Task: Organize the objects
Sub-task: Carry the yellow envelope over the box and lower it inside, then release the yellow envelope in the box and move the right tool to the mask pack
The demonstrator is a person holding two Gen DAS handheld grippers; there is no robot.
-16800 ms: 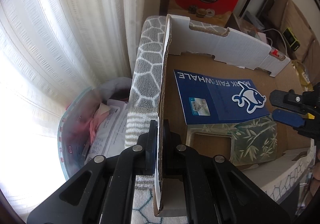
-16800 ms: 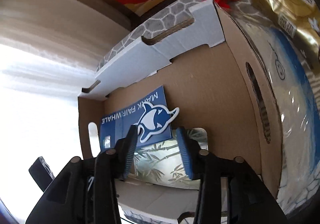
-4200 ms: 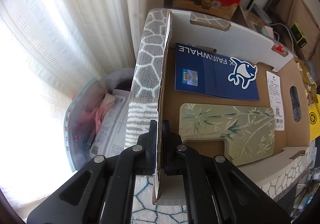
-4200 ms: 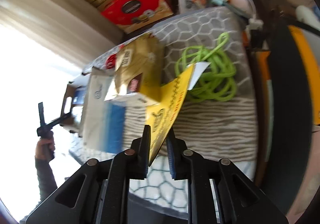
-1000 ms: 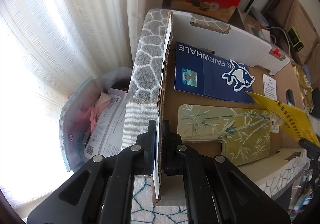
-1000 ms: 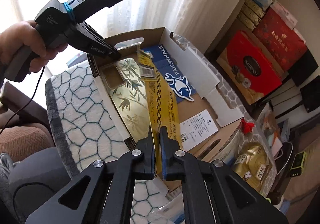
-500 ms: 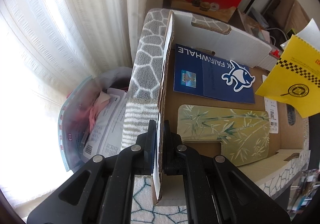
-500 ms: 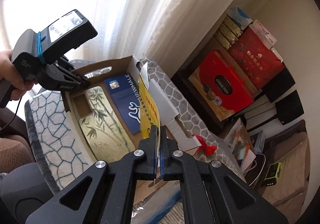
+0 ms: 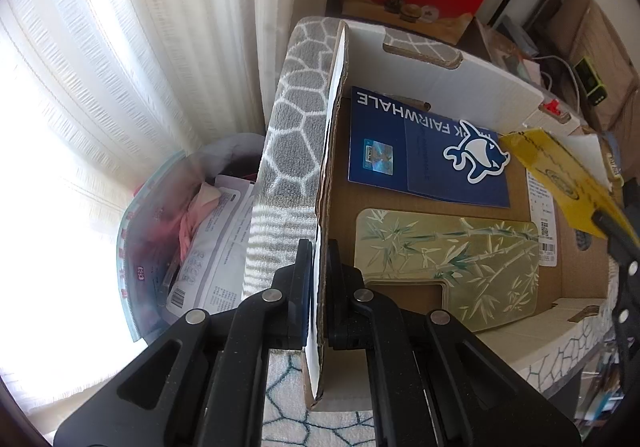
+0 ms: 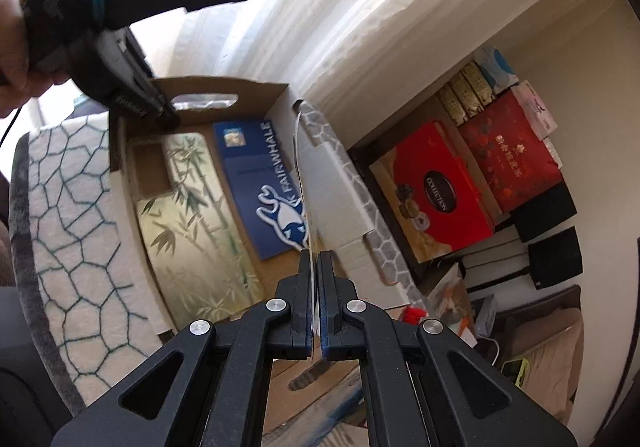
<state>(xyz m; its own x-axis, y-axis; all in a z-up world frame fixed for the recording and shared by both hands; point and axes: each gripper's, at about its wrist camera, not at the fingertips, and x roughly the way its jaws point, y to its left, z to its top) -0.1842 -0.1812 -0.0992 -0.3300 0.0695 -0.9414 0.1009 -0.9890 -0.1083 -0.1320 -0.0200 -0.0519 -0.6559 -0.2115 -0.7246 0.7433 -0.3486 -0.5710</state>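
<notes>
From the left wrist view, the left tool (image 9: 318, 279) clamps the near side wall of the cardboard box (image 9: 436, 67). On the box floor a blue booklet (image 9: 424, 155) lies by the far wall and a bamboo-print tray (image 9: 460, 247) nearer. A yellow sheet (image 9: 560, 175) hangs over the right end.

From the right wrist view, the right tool (image 10: 314, 287) pinches that sheet (image 10: 298, 151) edge-on, apparently above the box (image 10: 224, 85).

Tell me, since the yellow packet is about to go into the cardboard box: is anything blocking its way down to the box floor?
Nothing visible blocks it. The yellow packet hangs over bare floor of the cardboard box, beside the blue booklet and bamboo-print piece.
</notes>
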